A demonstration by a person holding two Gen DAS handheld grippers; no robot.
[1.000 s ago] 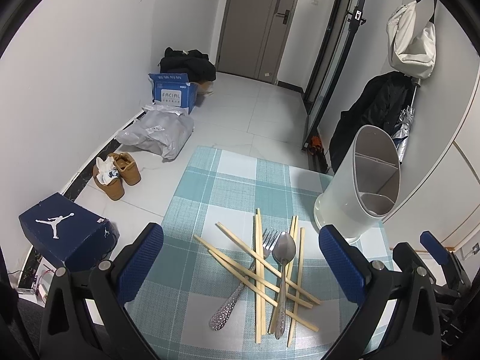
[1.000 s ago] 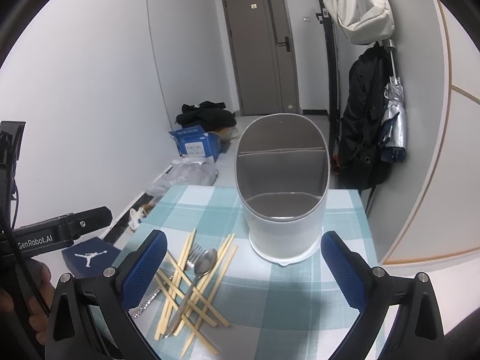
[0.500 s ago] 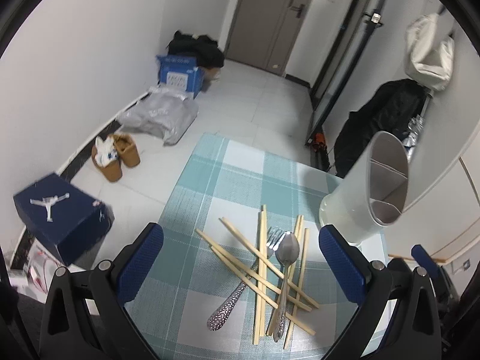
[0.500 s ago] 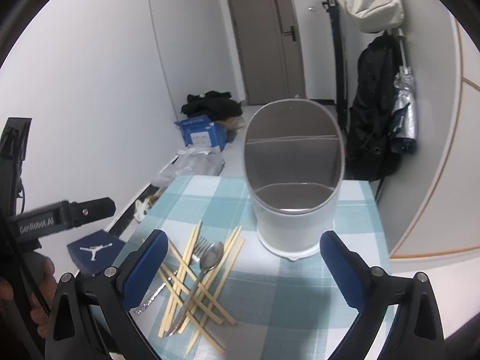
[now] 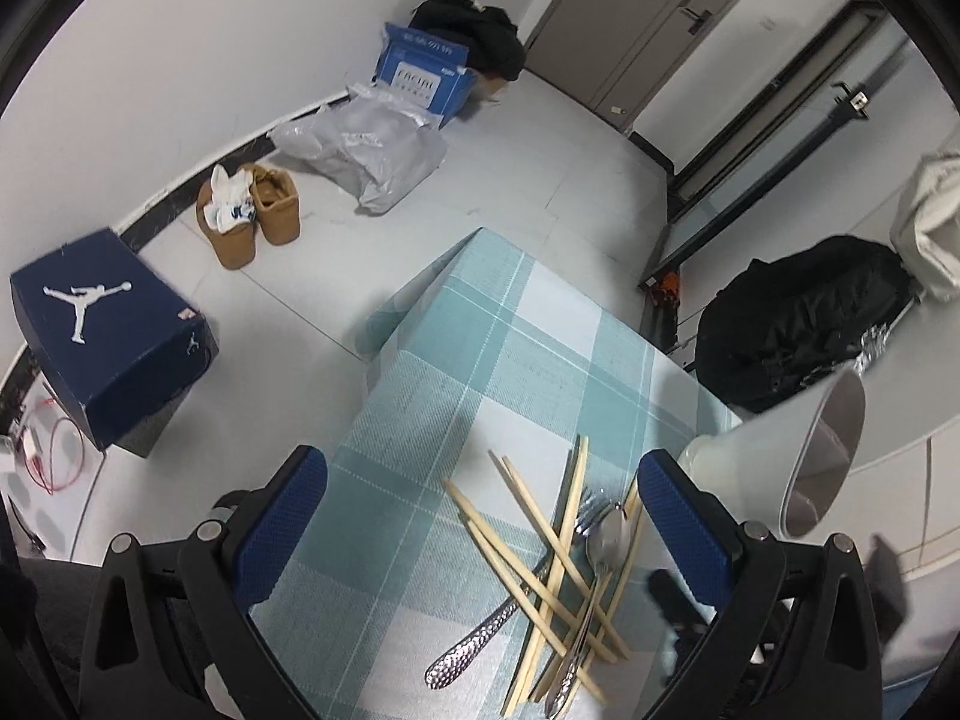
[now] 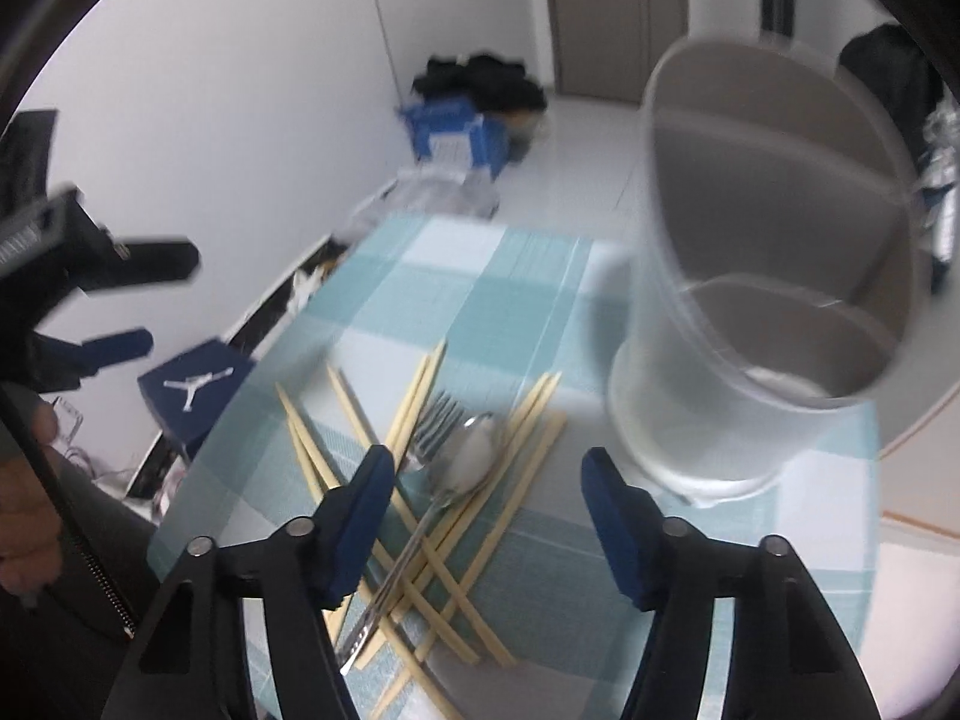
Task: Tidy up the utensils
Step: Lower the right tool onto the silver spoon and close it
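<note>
Several wooden chopsticks [image 5: 558, 564], a fork [image 5: 480, 636] and a spoon [image 5: 603, 546] lie crossed in a pile on the teal checked tablecloth [image 5: 480, 372]. A white divided utensil holder [image 5: 774, 468] stands to their right. My left gripper [image 5: 480, 516] hangs open above the pile's left side, nothing between its pads. In the blurred right wrist view my right gripper [image 6: 489, 480] hovers just over the spoon [image 6: 474, 456], fork [image 6: 435, 420] and chopsticks [image 6: 420, 384]. Its jaws are closing, and the pads touch nothing. The holder [image 6: 750, 372] stands close on the right.
The table's left edge [image 5: 366, 360] drops to a tiled floor with a dark blue shoebox [image 5: 108, 330], brown shoes [image 5: 252, 216], a grey bag [image 5: 366, 150] and a blue carton [image 5: 420, 72]. A black coat [image 5: 798, 312] hangs behind the holder. A person's hand [image 6: 24, 516] shows left.
Both grippers have dropped toward the utensil pile. The left view has rolled and slid left. The right gripper's jaws have narrowed, and the pile now sits between its fingers.
</note>
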